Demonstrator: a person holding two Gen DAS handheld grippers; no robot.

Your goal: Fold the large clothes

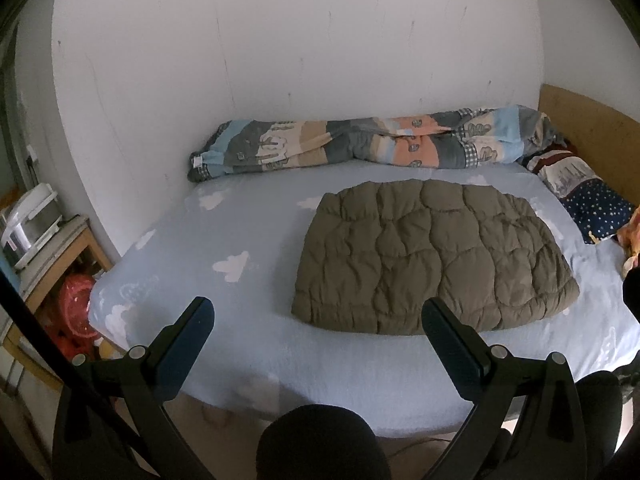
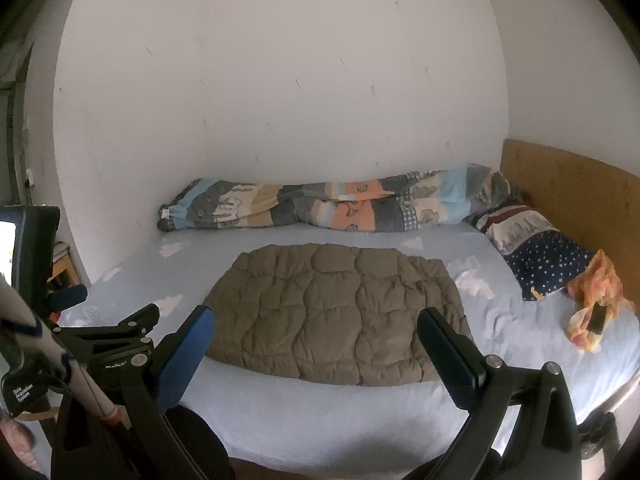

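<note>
My left gripper (image 1: 318,312) and right gripper (image 2: 316,322) hover spread wide, empty, near the folded olive quilted jacket (image 1: 432,256).

1. your bed (image 1: 256,360) wears a pale blue sheet printed with white clouds.
2. a patchwork duvet (image 1: 360,142) lies rolled along the white wall (image 1: 300,40).
3. at the wooden headboard (image 2: 576,188) you see a starry navy pillow (image 2: 548,260), with an orange cloth (image 2: 596,300) just beside it.
4. left of the bed, a white appliance (image 1: 30,224) sits on a wooden shelf (image 1: 68,248).
</note>
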